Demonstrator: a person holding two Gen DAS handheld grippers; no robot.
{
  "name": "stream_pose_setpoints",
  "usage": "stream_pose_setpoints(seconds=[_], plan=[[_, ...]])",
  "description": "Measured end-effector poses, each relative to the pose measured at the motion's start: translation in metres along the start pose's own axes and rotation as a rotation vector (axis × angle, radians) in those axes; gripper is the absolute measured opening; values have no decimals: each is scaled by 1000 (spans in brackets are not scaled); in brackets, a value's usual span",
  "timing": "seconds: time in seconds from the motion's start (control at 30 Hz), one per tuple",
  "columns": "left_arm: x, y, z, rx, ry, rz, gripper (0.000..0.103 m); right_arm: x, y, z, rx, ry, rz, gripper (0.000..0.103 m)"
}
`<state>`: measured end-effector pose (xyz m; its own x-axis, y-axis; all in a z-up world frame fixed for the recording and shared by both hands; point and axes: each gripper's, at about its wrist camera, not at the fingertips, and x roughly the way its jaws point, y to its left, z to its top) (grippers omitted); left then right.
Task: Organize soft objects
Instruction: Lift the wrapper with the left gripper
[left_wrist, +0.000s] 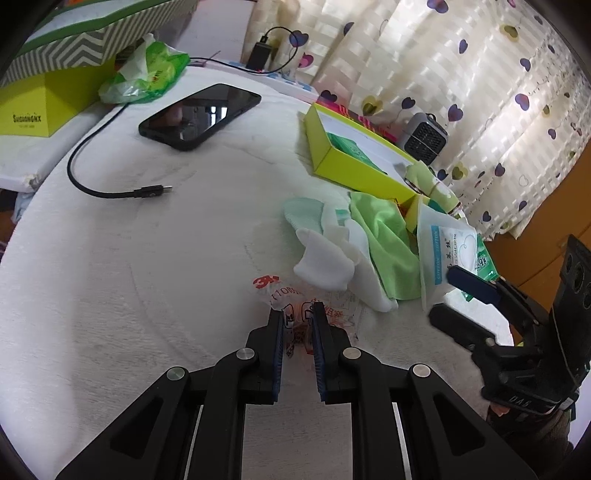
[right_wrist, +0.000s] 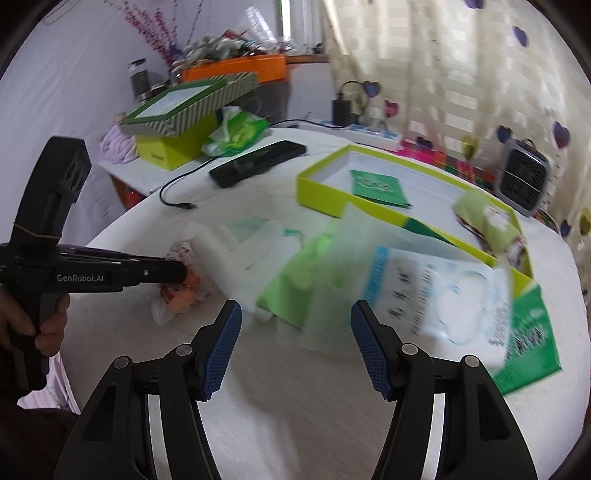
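My left gripper is shut on a clear 3M packet with orange print lying on the white table; it also shows in the right wrist view, with the left gripper at its edge. My right gripper is open and empty, above a green cloth; it shows in the left wrist view too. A pile of white socks, the green cloth and a blue-white cotton packet lies to the right. An open yellow-green box holds a green packet.
A black phone and a black cable lie at the back of the white table. A green plastic bag and stacked boxes stand at back left. A grey heater and curtain are at right.
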<state>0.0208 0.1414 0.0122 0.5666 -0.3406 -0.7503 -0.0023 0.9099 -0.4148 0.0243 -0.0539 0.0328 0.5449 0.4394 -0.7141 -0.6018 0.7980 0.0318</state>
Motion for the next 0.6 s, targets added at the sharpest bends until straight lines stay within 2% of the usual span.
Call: stream_pose_setpoints(seconds=[0.33,0.6], plan=[[-4,16,2,-25,0,1,14,47,32,13,-159,74,16,63],[-10,29,2,-48,-4,6,14,67,61,15,-339,89,-38,63]])
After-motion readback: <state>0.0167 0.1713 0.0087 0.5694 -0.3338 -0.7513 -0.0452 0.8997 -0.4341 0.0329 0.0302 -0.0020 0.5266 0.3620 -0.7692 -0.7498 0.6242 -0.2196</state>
